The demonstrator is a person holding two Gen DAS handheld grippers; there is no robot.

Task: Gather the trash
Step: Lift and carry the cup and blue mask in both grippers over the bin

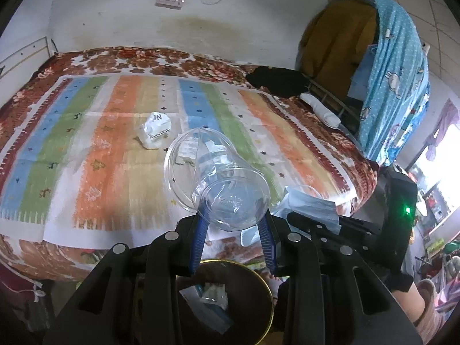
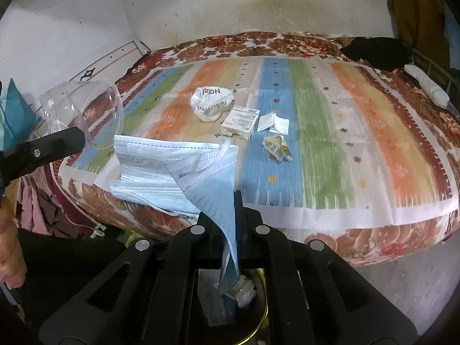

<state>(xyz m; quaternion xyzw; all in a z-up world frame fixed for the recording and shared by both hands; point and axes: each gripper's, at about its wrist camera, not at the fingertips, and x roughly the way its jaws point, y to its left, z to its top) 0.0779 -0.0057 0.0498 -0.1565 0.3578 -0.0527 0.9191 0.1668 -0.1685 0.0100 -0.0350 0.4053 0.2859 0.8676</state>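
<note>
Item 1: clear plastic cup (image 1: 218, 181), clamped at its base by the left gripper (image 1: 234, 218), above the bin (image 1: 267, 287) at 6 o'clock. Judged light, thin-walled, crushable; base is the firmest hold.

Item 2: face masks (image 2: 184, 172), pinched by the right gripper (image 2: 233, 210), jaws clenched. Judged limp, featherlight; grips anywhere.

Remaining on bed (image 2: 345, 158): crumpled bag (image 2: 211, 103), small box (image 2: 241, 120), at 12 o'clock.

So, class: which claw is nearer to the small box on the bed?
Right. The right claw, pinching a mask, sits at the bed edge below the box; the left claw, holding a cup, is farther left.
</note>
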